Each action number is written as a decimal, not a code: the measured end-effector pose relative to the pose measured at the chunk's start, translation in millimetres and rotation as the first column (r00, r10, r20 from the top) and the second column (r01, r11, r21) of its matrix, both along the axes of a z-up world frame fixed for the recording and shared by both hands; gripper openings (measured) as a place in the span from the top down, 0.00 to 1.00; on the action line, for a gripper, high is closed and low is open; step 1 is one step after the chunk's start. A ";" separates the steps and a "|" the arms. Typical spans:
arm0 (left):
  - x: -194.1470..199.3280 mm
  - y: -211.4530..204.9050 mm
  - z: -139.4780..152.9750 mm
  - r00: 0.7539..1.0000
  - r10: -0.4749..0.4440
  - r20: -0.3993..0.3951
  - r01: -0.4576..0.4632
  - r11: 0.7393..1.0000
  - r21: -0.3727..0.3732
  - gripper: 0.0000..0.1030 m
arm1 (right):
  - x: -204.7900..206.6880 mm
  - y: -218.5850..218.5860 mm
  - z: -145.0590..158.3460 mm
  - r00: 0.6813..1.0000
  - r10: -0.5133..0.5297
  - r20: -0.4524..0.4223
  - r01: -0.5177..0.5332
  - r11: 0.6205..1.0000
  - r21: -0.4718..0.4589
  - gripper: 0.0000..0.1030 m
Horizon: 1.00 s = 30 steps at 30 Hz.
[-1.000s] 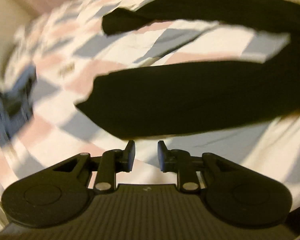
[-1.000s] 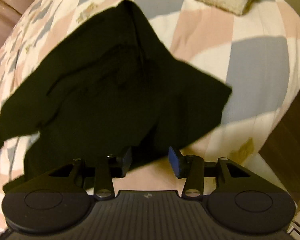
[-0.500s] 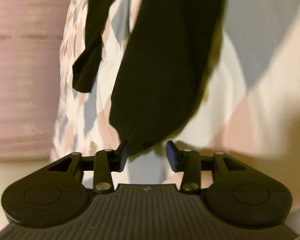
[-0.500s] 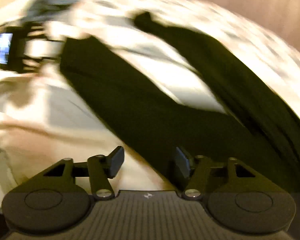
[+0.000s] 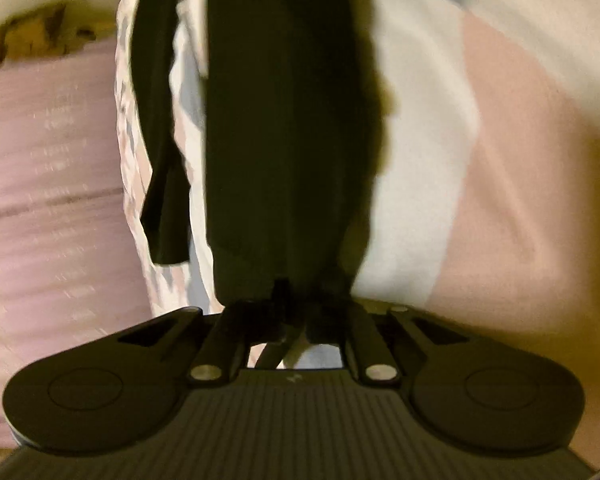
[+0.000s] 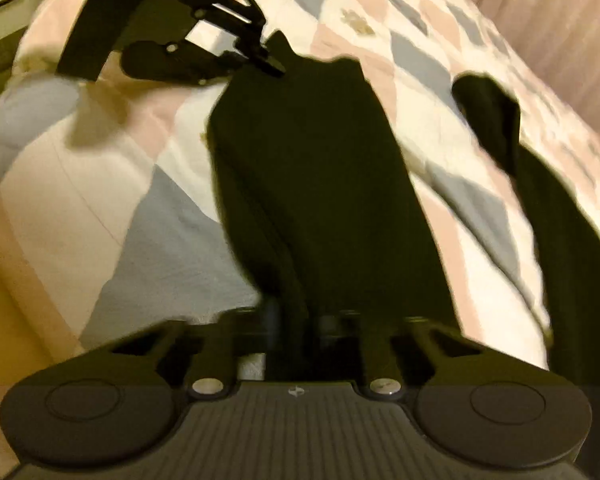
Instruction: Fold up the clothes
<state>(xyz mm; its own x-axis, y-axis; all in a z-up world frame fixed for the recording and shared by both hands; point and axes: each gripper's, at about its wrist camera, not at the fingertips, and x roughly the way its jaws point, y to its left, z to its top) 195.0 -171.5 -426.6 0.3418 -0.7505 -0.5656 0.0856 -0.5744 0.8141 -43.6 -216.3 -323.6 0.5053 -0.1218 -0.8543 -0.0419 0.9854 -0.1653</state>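
Garment (image 6: 324,184) on bedspread (image 6: 100,184), between both tools.

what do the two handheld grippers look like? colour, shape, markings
Both identical: matte black. Left gripper and right gripper each have a ribbed base plate with a small pale logo, two round lobes with circular insets, linkage arms on silver pivot pins and triangular cut-outs. No cables, hands or sleeves visible.
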 end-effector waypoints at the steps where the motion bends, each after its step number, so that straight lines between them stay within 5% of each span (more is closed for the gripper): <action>1: -1.7 -1.6 13.2 0.999 0.034 -0.042 -0.035 0.999 -0.004 0.94 | -5.5 0.8 8.0 1.000 0.011 0.011 -0.011 1.000 0.013 0.96; 4: -1.9 -6.6 85.7 0.960 0.160 -0.231 -0.162 0.987 0.012 0.94 | -25.0 -10.1 49.3 0.996 0.004 0.092 -0.013 0.996 0.094 0.96; 7: 3.1 -16.5 164.3 0.862 0.280 -0.423 -0.283 0.957 0.056 0.92 | -26.6 -35.1 84.9 0.984 -0.033 0.176 0.008 0.990 0.138 0.96; 9: 29.5 -52.1 208.0 0.726 0.379 -0.573 -0.375 0.918 0.132 0.82 | -7.9 -68.9 89.4 0.969 -0.157 0.189 0.125 0.977 0.172 0.90; 10: 47.0 -75.7 218.5 0.645 0.435 -0.628 -0.431 0.886 0.170 0.75 | 2.6 -87.6 88.5 0.953 -0.238 0.187 0.203 0.961 0.190 0.65; 11: 65.3 -97.8 220.2 0.564 0.494 -0.662 -0.497 0.843 0.205 0.57 | 11.3 -106.2 85.4 0.927 -0.328 0.181 0.290 0.935 0.206 0.54; 12: 83.4 -117.7 217.4 0.478 0.555 -0.681 -0.561 0.790 0.249 0.54 | 15.5 -121.0 84.2 0.896 -0.408 0.178 0.364 0.902 0.233 0.55; 14: 114.3 -136.7 205.9 0.290 0.652 -0.701 -0.675 0.658 0.333 0.69 | 4.6 -137.1 89.0 0.823 -0.536 0.190 0.460 0.824 0.331 0.56; 16: 140.8 -134.7 192.5 0.039 0.696 -0.717 -0.733 0.508 0.453 0.70 | -31.3 -138.1 90.2 0.752 -0.623 0.215 0.504 0.754 0.422 0.43; 18: 154.0 -119.5 177.4 -0.242 0.661 -0.710 -0.705 0.383 0.597 0.68 | -71.0 -133.2 82.0 0.696 -0.697 0.172 0.566 0.680 0.466 0.39; 20: 153.0 -100.6 155.4 -0.520 0.547 -0.655 -0.600 0.311 0.737 0.62 | -114.1 -122.6 65.5 0.632 -0.772 0.067 0.638 0.568 0.520 0.39; 22: 146.6 -88.1 130.8 -0.711 0.417 -0.566 -0.502 0.264 0.824 0.62 | -152.4 -107.9 49.0 0.551 -0.834 -0.038 0.700 0.437 0.565 0.39; 24: 141.8 -83.2 105.6 -0.823 0.284 -0.493 -0.442 0.226 0.868 0.62 | -189.5 -89.9 37.0 0.461 -0.878 -0.127 0.746 0.306 0.591 0.39; 26: 138.1 -80.9 80.3 -0.889 0.165 -0.428 -0.401 0.171 0.900 0.59 | -218.7 -74.9 28.6 0.379 -0.903 -0.201 0.777 0.193 0.599 0.39; 28: 135.3 -80.8 57.8 -0.925 0.072 -0.373 -0.361 0.141 0.922 0.62 | -240.0 -62.0 22.4 0.318 -0.919 -0.235 0.792 0.120 0.599 0.39; 30: 131.6 -85.8 53.0 -0.919 0.048 -0.392 -0.385 0.111 0.916 0.95 | -264.4 -54.0 21.2 0.247 -0.937 -0.249 0.795 0.049 0.605 0.39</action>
